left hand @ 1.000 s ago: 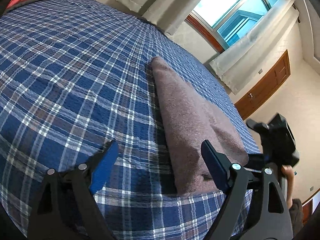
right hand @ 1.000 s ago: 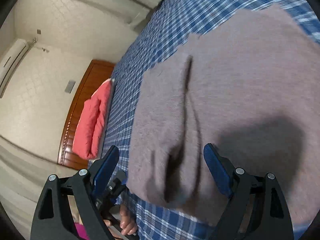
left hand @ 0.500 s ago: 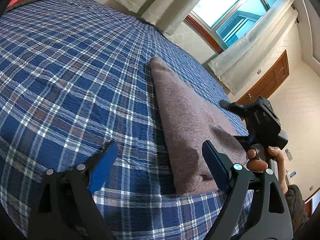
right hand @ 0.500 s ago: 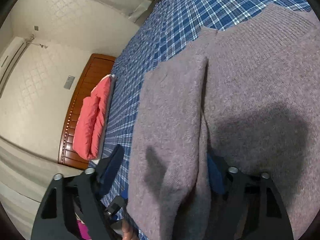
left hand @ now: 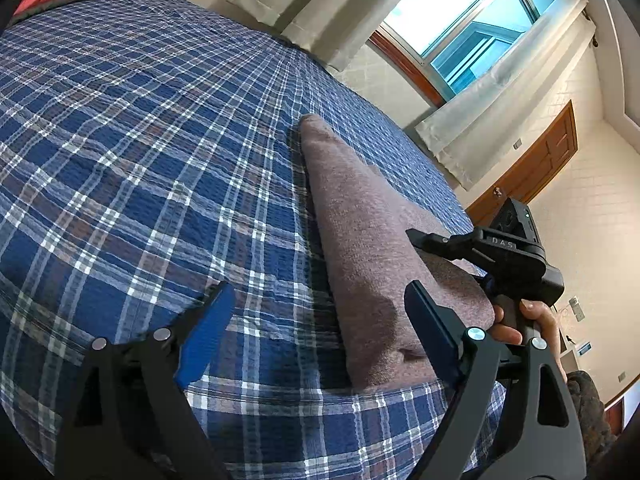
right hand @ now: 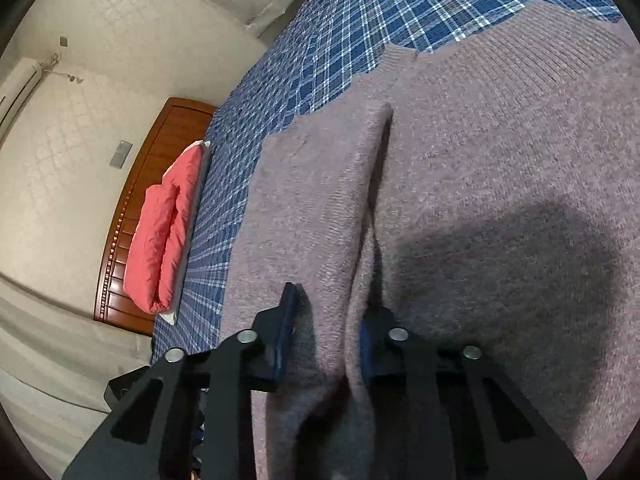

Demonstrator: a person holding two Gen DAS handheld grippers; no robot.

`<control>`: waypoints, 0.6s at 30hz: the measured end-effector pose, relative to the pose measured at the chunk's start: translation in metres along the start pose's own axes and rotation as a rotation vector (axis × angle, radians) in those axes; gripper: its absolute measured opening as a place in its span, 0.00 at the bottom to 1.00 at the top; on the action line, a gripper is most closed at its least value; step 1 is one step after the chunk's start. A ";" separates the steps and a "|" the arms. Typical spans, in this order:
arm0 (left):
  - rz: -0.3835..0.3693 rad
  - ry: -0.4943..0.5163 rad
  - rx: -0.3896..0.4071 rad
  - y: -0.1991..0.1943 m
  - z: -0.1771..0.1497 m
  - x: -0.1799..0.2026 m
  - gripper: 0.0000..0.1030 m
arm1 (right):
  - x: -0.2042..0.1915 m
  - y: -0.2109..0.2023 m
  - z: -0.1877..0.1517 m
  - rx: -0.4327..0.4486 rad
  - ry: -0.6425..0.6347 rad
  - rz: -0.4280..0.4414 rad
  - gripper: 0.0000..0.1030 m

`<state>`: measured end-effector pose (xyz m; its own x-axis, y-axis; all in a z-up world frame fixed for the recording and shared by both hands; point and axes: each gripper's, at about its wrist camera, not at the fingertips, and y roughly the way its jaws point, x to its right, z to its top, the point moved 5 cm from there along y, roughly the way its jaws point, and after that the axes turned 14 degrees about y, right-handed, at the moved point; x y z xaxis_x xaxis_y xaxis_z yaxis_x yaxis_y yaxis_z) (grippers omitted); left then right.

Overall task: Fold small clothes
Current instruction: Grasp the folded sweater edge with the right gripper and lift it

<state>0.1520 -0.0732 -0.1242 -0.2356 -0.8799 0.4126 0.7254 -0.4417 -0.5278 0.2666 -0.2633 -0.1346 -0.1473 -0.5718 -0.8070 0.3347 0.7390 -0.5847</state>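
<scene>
A mauve knitted sweater [left hand: 360, 220] lies folded lengthwise on the blue plaid bedsheet [left hand: 140, 140]. My left gripper [left hand: 320, 292] hovers open at the sweater's near corner, one finger over the sheet and the other over the knit, with nothing gripped. My right gripper [right hand: 326, 328] is closing on a raised fold of the sweater [right hand: 480, 160] at its near edge, and the knit is bunched and pinched between the pads. In the left wrist view its upper finger [left hand: 432, 240] lies over the sweater's right side, with a hand [left hand: 536, 320] on the handle.
A red quilt [right hand: 164, 232] lies by the wooden headboard [right hand: 140, 184] at the bed's far end. A window [left hand: 472, 20] with pale curtains and a wooden door [left hand: 536, 164] stand beyond the bed. Plaid sheet stretches wide to the sweater's left.
The right gripper came in over the sweater's edge and its jaws went from wide apart to pinched on a fold. The left gripper stayed where it was, still open.
</scene>
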 end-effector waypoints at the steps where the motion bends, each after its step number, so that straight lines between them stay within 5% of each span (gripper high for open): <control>1: -0.001 -0.001 0.000 0.000 0.000 0.000 0.84 | 0.001 -0.001 0.000 0.005 -0.002 -0.002 0.19; 11: -0.001 -0.001 0.001 0.000 0.000 0.000 0.84 | -0.021 -0.009 0.001 0.091 -0.100 -0.060 0.10; 18: 0.001 0.001 0.000 0.000 0.000 0.000 0.84 | -0.032 -0.066 0.019 0.200 -0.139 -0.033 0.10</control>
<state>0.1519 -0.0733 -0.1245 -0.2353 -0.8806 0.4113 0.7259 -0.4407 -0.5281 0.2669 -0.3006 -0.0685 -0.0366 -0.6484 -0.7604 0.5112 0.6417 -0.5717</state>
